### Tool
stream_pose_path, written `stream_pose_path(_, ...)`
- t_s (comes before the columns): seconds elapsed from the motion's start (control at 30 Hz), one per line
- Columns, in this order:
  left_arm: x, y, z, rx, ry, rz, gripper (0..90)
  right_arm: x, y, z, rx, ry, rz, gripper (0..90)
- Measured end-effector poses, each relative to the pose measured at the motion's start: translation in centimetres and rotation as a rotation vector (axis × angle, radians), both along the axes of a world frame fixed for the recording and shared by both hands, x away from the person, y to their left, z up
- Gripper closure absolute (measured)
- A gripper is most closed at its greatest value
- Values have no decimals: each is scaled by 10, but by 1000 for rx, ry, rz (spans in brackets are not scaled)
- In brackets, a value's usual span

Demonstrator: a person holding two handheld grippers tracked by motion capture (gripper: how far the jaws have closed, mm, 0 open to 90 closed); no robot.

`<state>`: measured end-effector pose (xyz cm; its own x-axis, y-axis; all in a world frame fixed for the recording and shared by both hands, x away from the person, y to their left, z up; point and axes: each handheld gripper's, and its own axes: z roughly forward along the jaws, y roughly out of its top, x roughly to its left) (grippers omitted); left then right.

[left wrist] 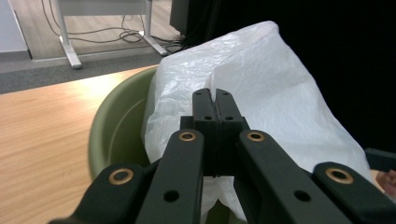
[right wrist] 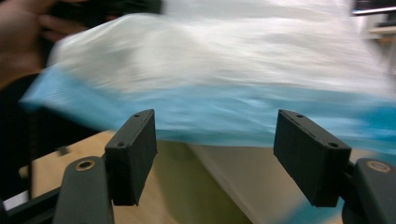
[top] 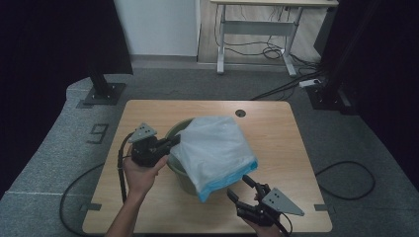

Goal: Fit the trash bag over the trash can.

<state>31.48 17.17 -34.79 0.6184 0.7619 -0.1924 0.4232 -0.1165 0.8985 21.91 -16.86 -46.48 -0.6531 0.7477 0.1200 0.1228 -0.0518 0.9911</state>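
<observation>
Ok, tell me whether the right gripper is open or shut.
Open. The right gripper's jaws stand wide apart, with the plastic bag's blue edge beyond them, not pinched.

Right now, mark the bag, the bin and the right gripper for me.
white bag (top: pixel 215 148), high view, middle of its crinkled side.
green bin (left wrist: pixel 112 126), left gripper view, inner wall.
right gripper (top: pixel 242 188), high view, between its open tips.

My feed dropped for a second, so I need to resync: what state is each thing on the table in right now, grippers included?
Left gripper: shut on the white bag's edge, at the bin's rim.
Right gripper: open, just short of the bag's blue band, holding nothing.
White bag: draped over the bin, blue-banded edge hanging toward the person; not yet lining it.
Green bin: upright on the table, mostly covered by the bag.
</observation>
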Motion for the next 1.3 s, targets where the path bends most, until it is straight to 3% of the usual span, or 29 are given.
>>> stream_pose_path(0.23, 0, 8, -3, -13, 7, 15, 895, 11, -10, -14, -6, 58, -53, 308)
stream_pose_path(0.43, 1, 9, -3, -20, 9, 15, 895, 19, -18, -22, 26, 96, -88, 311)
stream_pose_path(0.63, 1, 10, -3, -30, 14, 14, 895, 21, -23, -18, 18, 73, -119, 338)
stream_pose_path(0.73, 2, 10, -3, -34, 17, 13, 895, 25, -22, -17, -21, 63, -144, 354)
stream_pose_path(0.93, 4, 11, -3, -47, 25, 9, 894, 36, -17, -23, -86, 52, -227, 372)
stream_pose_path(1.13, 5, 12, 0, -67, 31, 3, 894, 43, -15, -31, -121, 45, -252, 391)
stream_pose_path(1.3, 6, 11, 0, -75, 42, -6, 894, 42, -11, -32, -131, 11, -286, 407)
